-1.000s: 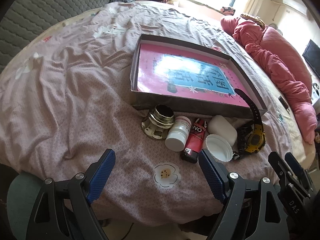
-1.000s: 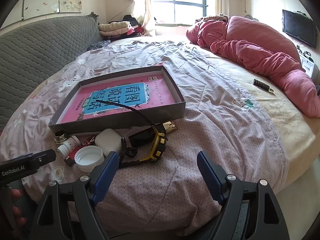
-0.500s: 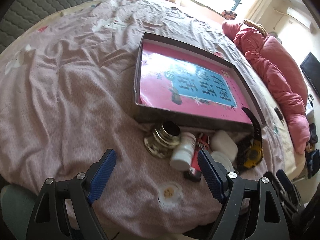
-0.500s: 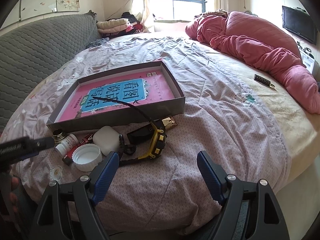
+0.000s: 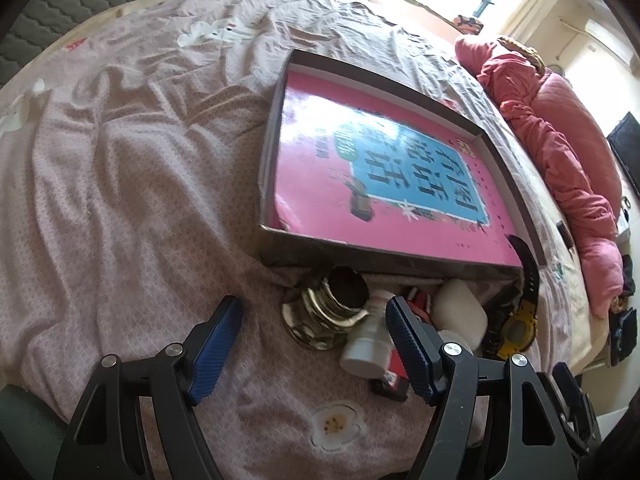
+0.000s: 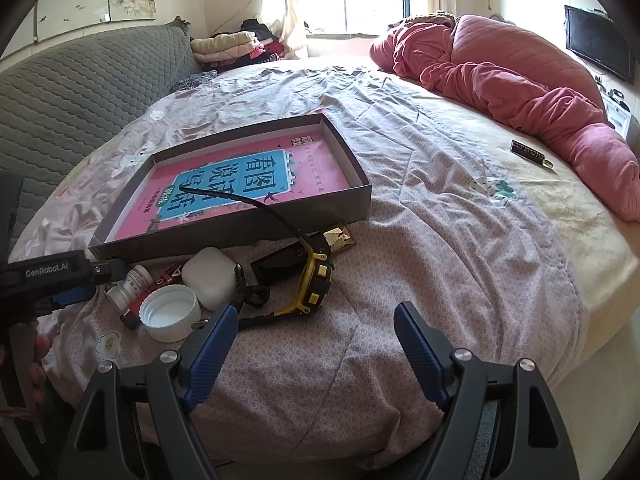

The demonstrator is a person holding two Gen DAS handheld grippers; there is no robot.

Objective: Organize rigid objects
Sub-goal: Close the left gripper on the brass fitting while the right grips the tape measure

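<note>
A grey box (image 5: pixel 320 252) (image 6: pixel 240 236) with a pink book (image 5: pixel 360 168) inside lies on the bed. In front of it lie a brass metal cap (image 5: pixel 328 314), a small white bottle (image 5: pixel 368 344) (image 6: pixel 128 284), a red pack (image 5: pixel 394 376), a white case (image 5: pixel 460 312) (image 6: pixel 210 276), a white lid (image 6: pixel 170 316), a yellow watch (image 5: pixel 518 330) (image 6: pixel 314 284) and a gold foil piece (image 6: pixel 340 238). My left gripper (image 5: pixel 314 344) is open, its jaws either side of the brass cap and bottle. My right gripper (image 6: pixel 316 340) is open and empty, just short of the watch.
The bed has a wrinkled pink sheet (image 6: pixel 440 240). A red quilt (image 6: pixel 520 80) lies at the far right, with a small dark object (image 6: pixel 528 152) near it. A grey headboard (image 6: pixel 80 88) is at the left, folded clothes (image 6: pixel 228 46) by the window.
My left gripper has moved forward and down toward the brass cap and the bottle, which now lie between its jaws. My right gripper has barely moved.
</note>
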